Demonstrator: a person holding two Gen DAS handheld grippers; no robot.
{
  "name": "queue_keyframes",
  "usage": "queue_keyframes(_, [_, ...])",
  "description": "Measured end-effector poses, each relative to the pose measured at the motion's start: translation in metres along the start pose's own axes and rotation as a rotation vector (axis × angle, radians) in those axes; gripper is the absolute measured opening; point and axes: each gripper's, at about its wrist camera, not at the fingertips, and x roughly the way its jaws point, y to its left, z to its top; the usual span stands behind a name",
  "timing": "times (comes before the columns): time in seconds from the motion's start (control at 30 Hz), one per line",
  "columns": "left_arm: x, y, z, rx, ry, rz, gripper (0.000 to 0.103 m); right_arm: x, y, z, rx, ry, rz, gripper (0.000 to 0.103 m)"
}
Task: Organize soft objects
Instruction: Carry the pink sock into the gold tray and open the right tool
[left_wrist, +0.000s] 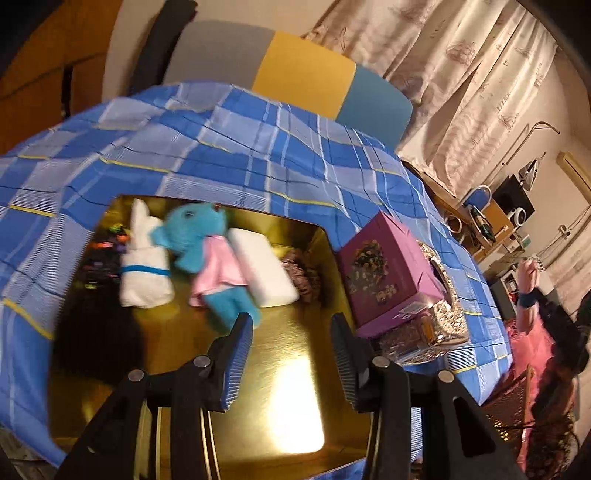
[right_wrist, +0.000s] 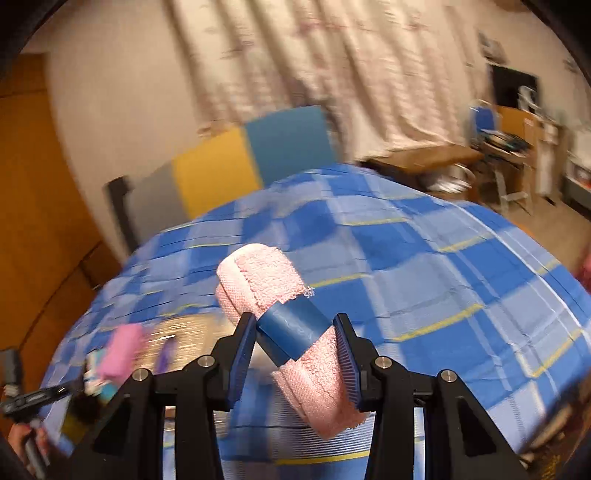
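The right tongs (right_wrist: 295, 354) are clenched on a rolled pink towel (right_wrist: 291, 332) bound with a blue band (right_wrist: 293, 332); the roll stands slantwise between the ribbed pads, its free end rising toward the centre of the right wrist view, clear of the blue checked cloth (right_wrist: 443, 258) that covers the bench below. That view is smeared with motion blur, so little else in it reads clearly.

The left tongs (left_wrist: 290, 365) are released, with nothing between the pads, and hang at the lower centre of the left wrist view over the bare front part of a gold tray (left_wrist: 288, 387). Further up the tray, left of centre, lie a white rolled towel (left_wrist: 146, 273) with a blue band, a blue plush toy (left_wrist: 207, 258) in a pink dress, and a white foam block (left_wrist: 262, 266), side by side and touching. A brownish soft thing (left_wrist: 299, 273) sits just beside the block against the tray's right wall. A purple box (left_wrist: 384, 269) stands on the cloth outside the tray, at centre right.

The task looks well along: several soft items are already lined up in the tray, while the pink towel is not yet placed there.
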Motion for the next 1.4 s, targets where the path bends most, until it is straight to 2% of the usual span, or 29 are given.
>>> queue_keyframes(0.13, [-0.015, 0.022, -0.009, -0.05, -0.008, -0.024, 0.043, -0.003, 0.072, -0.005, -0.088, 0.023, 0.143, 0.044])
queue_keyframes(0.3, [-0.027, 0.044, -0.02, -0.099, -0.019, -0.012, 0.043, 0.002, 0.139, -0.022, -0.173, 0.088, 0.266, 0.044])
queue_keyframes(0.5, [-0.05, 0.069, -0.021, -0.142, -0.087, 0.037, 0.043, 0.025, 0.217, -0.06, -0.271, 0.215, 0.387, 0.044])
queue_keyframes(0.63, [-0.066, 0.087, -0.021, -0.18, -0.129, 0.057, 0.043, 0.063, 0.264, -0.091, -0.287, 0.362, 0.429, 0.044])
queue_keyframes(0.9, [-0.081, 0.109, -0.024, -0.206, -0.157, 0.089, 0.043, 0.133, 0.323, -0.143, -0.311, 0.519, 0.415, 0.044])
queue_keyframes(1.17, [-0.082, 0.119, -0.029, -0.214, -0.158, 0.093, 0.043, 0.158, 0.347, -0.157, -0.304, 0.544, 0.357, 0.044])
queue_keyframes(1.4, [-0.082, 0.123, -0.03, -0.225, -0.158, 0.088, 0.043, 0.186, 0.359, -0.171, -0.21, 0.59, 0.301, 0.045])
